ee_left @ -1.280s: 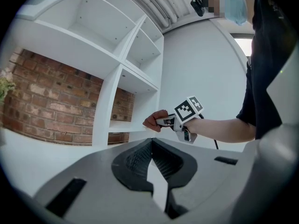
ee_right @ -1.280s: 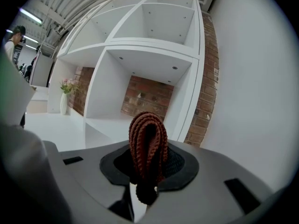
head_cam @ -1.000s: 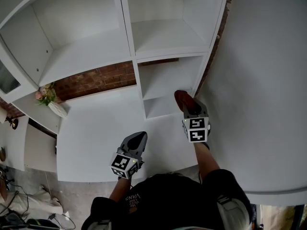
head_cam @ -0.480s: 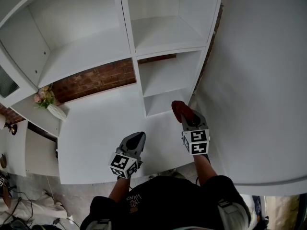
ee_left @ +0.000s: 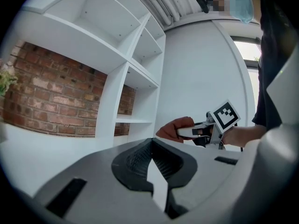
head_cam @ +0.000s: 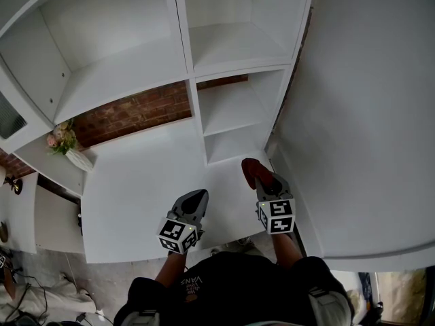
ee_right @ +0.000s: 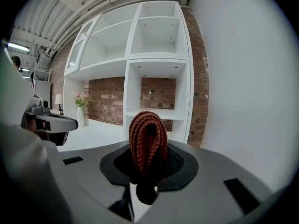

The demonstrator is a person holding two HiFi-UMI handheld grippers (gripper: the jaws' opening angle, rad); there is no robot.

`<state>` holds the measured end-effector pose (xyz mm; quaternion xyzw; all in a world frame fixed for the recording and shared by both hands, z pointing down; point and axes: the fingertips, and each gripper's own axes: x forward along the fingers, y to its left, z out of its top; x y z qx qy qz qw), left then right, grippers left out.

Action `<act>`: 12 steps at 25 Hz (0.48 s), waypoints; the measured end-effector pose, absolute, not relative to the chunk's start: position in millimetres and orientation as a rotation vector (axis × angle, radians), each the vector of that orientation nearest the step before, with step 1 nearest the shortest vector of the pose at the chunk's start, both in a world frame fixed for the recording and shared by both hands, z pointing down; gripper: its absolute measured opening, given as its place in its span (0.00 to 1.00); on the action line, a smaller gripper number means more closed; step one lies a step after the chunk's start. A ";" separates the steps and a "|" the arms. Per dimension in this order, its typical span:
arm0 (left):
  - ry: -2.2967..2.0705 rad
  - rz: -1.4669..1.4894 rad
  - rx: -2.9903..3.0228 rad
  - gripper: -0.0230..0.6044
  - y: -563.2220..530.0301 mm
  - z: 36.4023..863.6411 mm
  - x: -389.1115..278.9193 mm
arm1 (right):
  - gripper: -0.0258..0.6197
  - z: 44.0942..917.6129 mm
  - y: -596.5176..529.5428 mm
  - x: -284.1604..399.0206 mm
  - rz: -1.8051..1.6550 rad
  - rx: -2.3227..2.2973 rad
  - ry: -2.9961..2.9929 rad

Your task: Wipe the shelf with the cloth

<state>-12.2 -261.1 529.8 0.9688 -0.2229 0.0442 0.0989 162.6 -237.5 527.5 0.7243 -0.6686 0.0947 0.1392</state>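
My right gripper [head_cam: 262, 176] is shut on a folded rust-red cloth [head_cam: 253, 169], which stands up between its jaws in the right gripper view [ee_right: 148, 143]. It hangs over the white counter [head_cam: 143, 182], just in front of the low shelf [head_cam: 231, 148] of the white shelving unit. My left gripper [head_cam: 194, 201] hovers over the counter's near edge, shut and holding nothing [ee_left: 156, 164]. In the left gripper view the cloth [ee_left: 175, 127] and the right gripper [ee_left: 205, 132] show to the right.
A white vase of flowers [head_cam: 68, 145] stands at the counter's left end, against the brick wall [head_cam: 132, 114]. A white wall [head_cam: 367, 114] closes the right side. Upper shelves [head_cam: 231, 46] are bare. Cables lie on the floor [head_cam: 20, 297] at the lower left.
My right gripper has drawn back toward me with the cloth, out from the low shelf and over the counter. The left gripper has stayed about where it was.
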 end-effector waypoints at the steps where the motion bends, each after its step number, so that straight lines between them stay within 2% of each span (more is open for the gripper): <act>1: -0.655 0.132 2.865 0.05 -259.6 530.6 -11.7 | 0.18 530.5 -234.1 162.1 0.285 2.094 -1.928; 12: -0.658 0.142 2.844 0.05 -249.9 540.1 -11.7 | 0.18 553.5 -206.0 162.8 0.372 2.092 -1.901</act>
